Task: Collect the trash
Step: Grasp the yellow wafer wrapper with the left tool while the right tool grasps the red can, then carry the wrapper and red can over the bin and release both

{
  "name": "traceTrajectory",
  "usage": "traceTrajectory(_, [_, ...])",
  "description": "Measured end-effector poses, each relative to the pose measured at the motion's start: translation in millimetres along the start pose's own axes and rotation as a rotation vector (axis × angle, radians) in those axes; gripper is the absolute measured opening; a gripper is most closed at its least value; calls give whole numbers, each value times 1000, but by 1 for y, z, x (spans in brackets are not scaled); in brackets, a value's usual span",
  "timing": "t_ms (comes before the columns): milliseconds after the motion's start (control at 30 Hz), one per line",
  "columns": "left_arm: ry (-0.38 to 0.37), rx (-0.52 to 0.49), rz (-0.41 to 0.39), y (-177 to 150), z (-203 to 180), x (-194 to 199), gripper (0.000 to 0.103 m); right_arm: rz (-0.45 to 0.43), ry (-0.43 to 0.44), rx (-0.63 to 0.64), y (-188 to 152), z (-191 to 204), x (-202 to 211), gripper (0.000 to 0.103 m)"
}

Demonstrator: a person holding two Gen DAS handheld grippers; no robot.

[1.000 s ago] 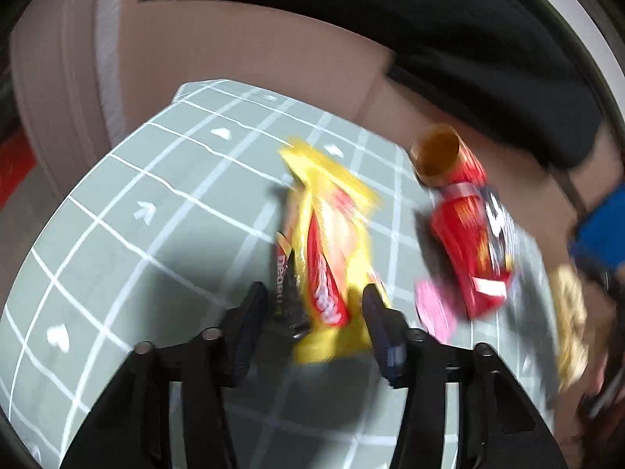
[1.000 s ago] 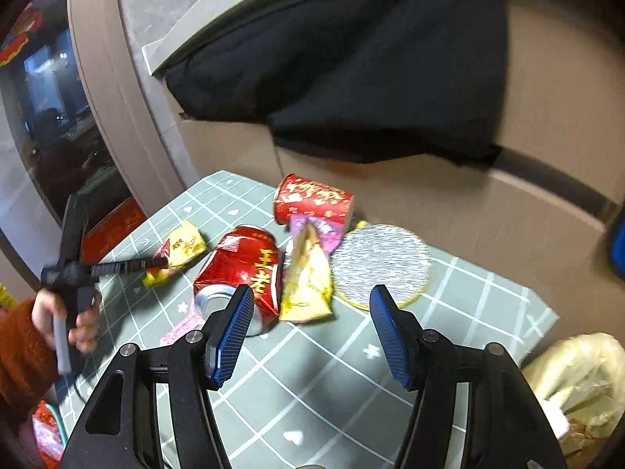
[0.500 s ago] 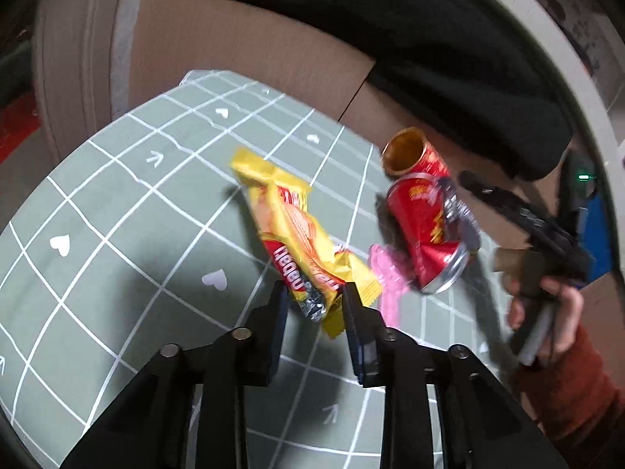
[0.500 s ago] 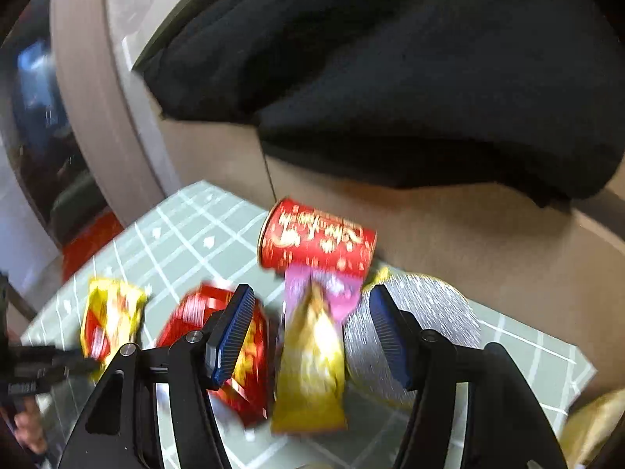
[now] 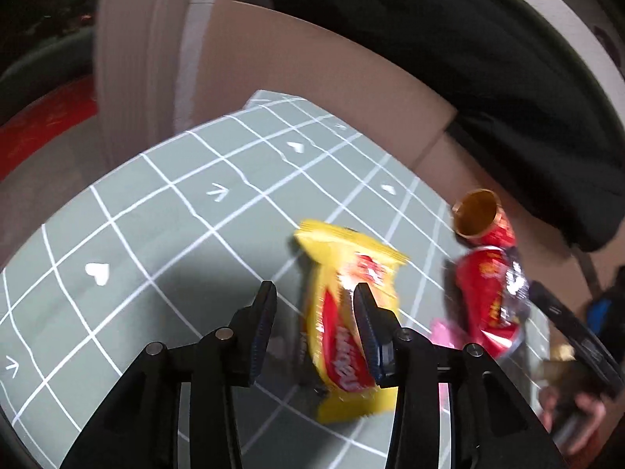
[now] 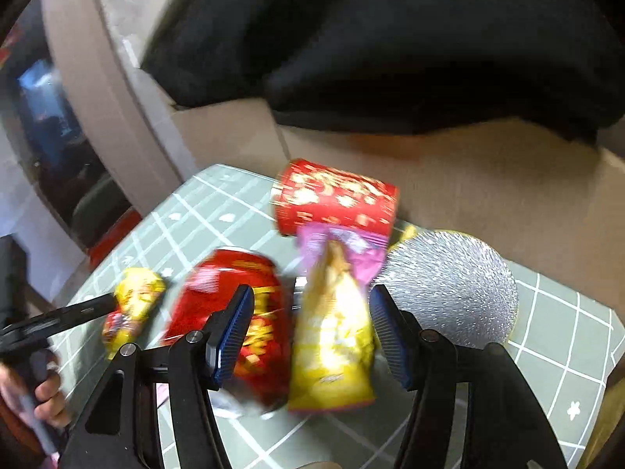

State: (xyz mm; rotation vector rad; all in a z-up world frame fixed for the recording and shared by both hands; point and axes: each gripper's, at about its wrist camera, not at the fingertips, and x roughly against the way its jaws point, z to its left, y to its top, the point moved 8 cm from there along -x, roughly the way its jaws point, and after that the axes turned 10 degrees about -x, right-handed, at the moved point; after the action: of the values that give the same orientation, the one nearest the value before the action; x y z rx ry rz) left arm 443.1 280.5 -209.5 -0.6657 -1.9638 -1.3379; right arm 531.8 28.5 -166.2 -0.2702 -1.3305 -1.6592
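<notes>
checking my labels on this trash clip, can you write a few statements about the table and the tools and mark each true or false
1. The left tool has nothing between its fingers. True; the yellow and red wrapper lies beside and behind its right finger.
2. The red can stands upright. False: it lies on its side.
3. The silver disc lies flat on the green grid cloth. True.
4. The right tool is clamped on the red can. False: its jaws are open over the yellow packet.
</notes>
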Motion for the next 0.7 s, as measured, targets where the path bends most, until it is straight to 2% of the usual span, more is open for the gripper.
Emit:
traceTrajectory(67, [2, 16, 23, -4, 1, -7, 42, 29, 52, 20, -4, 16, 1, 60])
traceTrajectory(133, [-7, 14, 18, -6, -3, -6, 40, 69, 66, 49, -11, 28, -7, 60])
traceTrajectory(200, [-97, 0, 55, -13, -13, -8, 30, 87, 31, 101, -19, 38, -17, 60])
traceTrajectory(233, [-129, -14, 78, -17, -16, -7, 20, 92, 18, 114, -23, 39, -19, 60])
traceTrajectory(333, [-115, -46, 74, -24, -15, 3, 17, 117, -2, 116, -29, 40, -30, 68])
traceTrajectory(467, [-122, -56, 58, -35, -12, 24, 16, 139, 9, 77, -30, 39, -38, 74])
traceTrajectory(600, [-138, -63, 61, -45, -15, 33, 14, 201, 45, 26, -41, 37, -37, 74])
traceTrajectory(633, [-136, -71, 59, -48, -17, 35, 13, 196, 42, 30, -43, 38, -33, 65])
traceTrajectory(700, [-137, -85, 52, -49, -21, 39, 11, 166, 11, 44, -45, 37, -19, 65])
